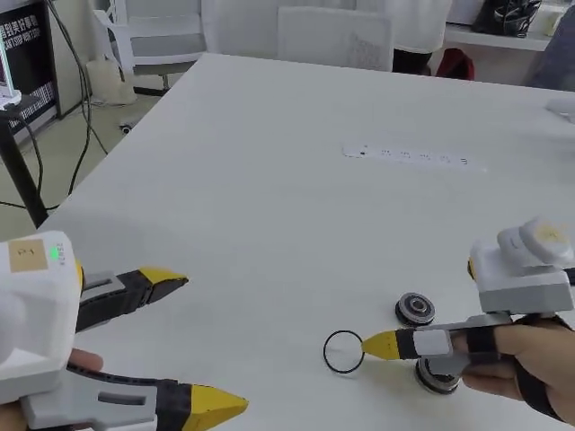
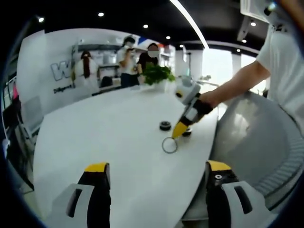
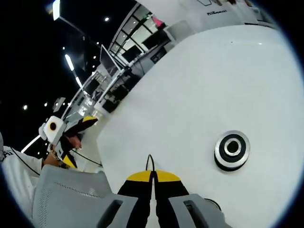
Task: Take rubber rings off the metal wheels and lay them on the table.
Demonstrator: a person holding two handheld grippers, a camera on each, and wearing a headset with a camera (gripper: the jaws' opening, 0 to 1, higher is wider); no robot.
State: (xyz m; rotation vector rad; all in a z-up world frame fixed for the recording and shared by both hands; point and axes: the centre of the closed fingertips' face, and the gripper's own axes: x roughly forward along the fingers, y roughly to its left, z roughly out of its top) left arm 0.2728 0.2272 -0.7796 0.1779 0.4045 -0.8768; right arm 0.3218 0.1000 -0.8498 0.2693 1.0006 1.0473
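Observation:
My right gripper (image 1: 367, 346) is shut on a thin black rubber ring (image 1: 342, 351), held low over the white table (image 1: 269, 206). In the right gripper view the ring (image 3: 149, 162) rises edge-on from between the shut yellow tips (image 3: 152, 175). One metal wheel (image 1: 415, 308) lies just behind that gripper, and a second wheel (image 1: 437, 377) sits partly hidden under it. My left gripper (image 1: 193, 341) stands open at the near left with nothing between its jaws. The left gripper view shows its tips (image 2: 157, 167) wide apart, facing the ring (image 2: 169, 145) and the right gripper (image 2: 182, 129).
A white power strip (image 1: 413, 157) lies across the middle of the table. Chairs (image 1: 334, 36) stand beyond the far edge. Two people (image 2: 137, 64) and a green plant (image 2: 156, 73) are in the background of the left gripper view.

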